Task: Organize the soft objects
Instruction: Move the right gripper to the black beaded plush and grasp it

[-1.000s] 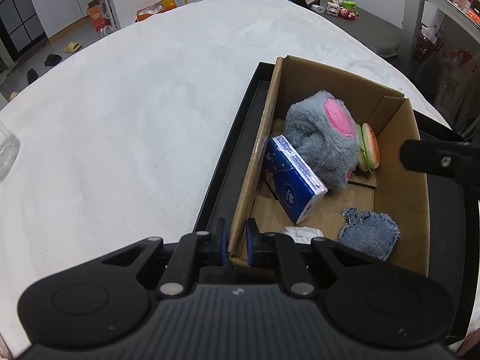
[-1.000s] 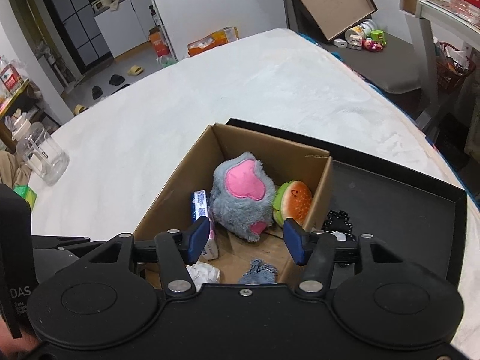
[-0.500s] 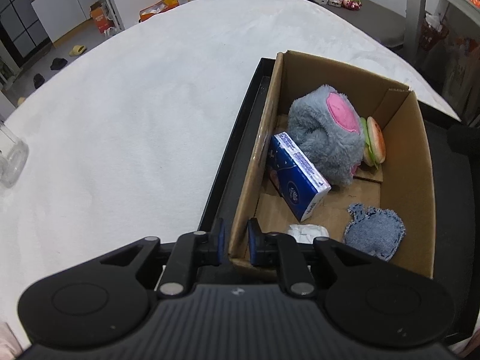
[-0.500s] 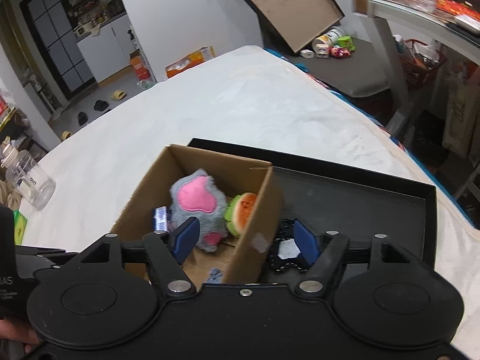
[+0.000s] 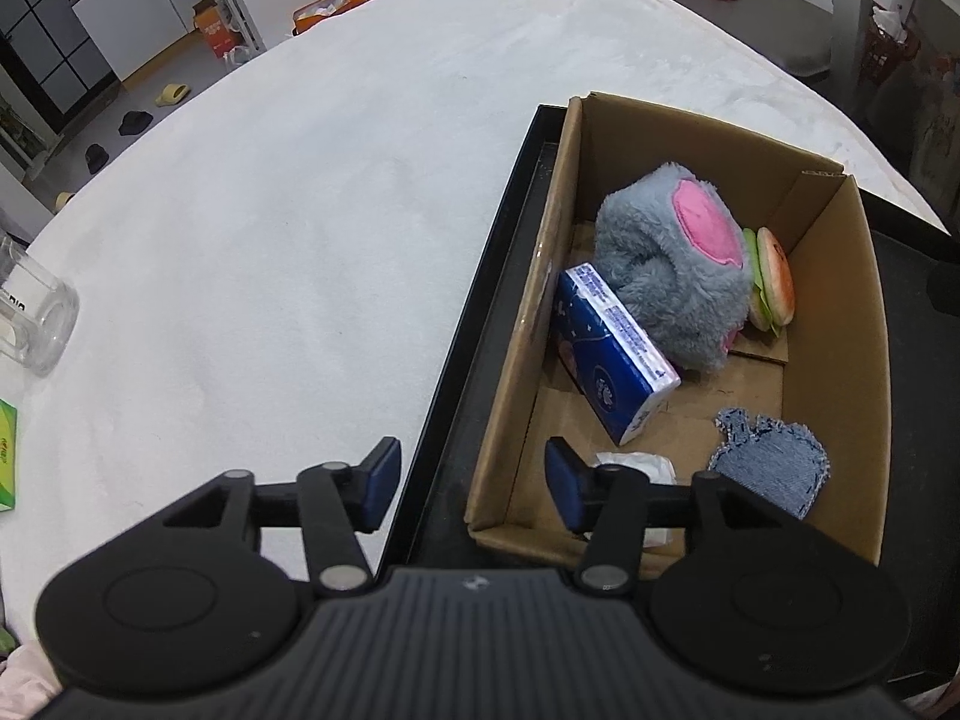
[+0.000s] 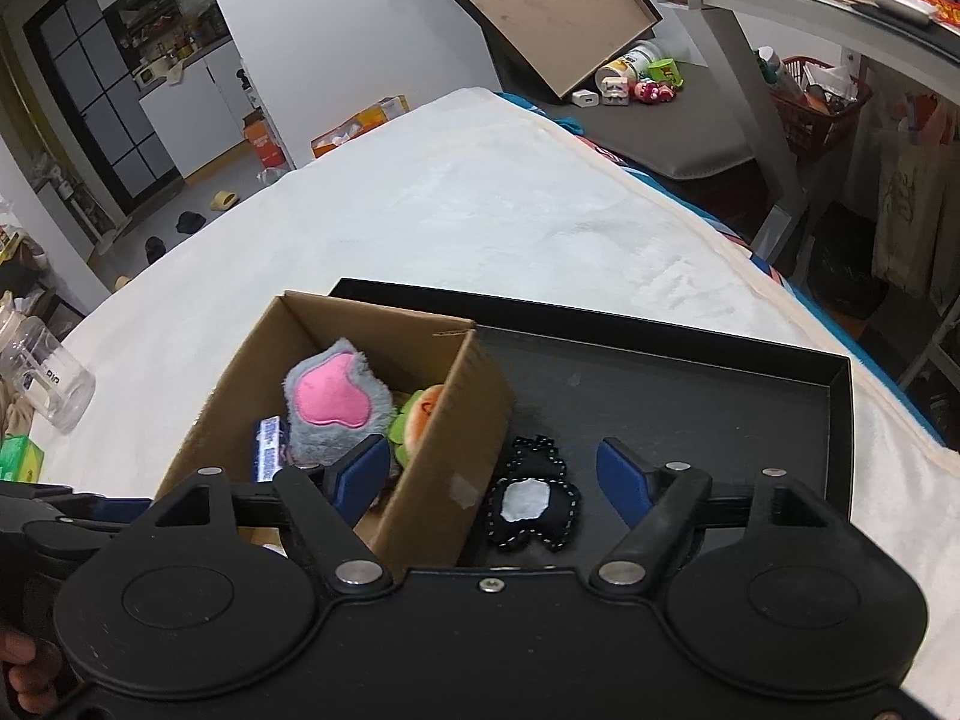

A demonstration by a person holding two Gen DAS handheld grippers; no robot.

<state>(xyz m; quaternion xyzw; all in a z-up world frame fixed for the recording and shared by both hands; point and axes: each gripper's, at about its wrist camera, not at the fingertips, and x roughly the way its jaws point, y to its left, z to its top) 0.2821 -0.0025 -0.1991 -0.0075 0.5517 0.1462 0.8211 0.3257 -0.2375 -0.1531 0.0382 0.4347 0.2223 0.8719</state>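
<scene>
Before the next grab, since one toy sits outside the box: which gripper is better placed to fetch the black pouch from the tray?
Right. The right gripper is opening directly over the black pouch. The left gripper straddles the box wall, away from it.

White blanket-covered bed [image 6: 480,228] filling mid-room. Beyond its far edge, white wall [image 6: 336,18] rising, dark-framed glass partition [image 6: 90,120] standing left of it, slippers [image 6: 223,201] lying on grey floor. Right of bed, grey metal desk [image 6: 780,30] standing over a red basket [image 6: 816,102].
</scene>
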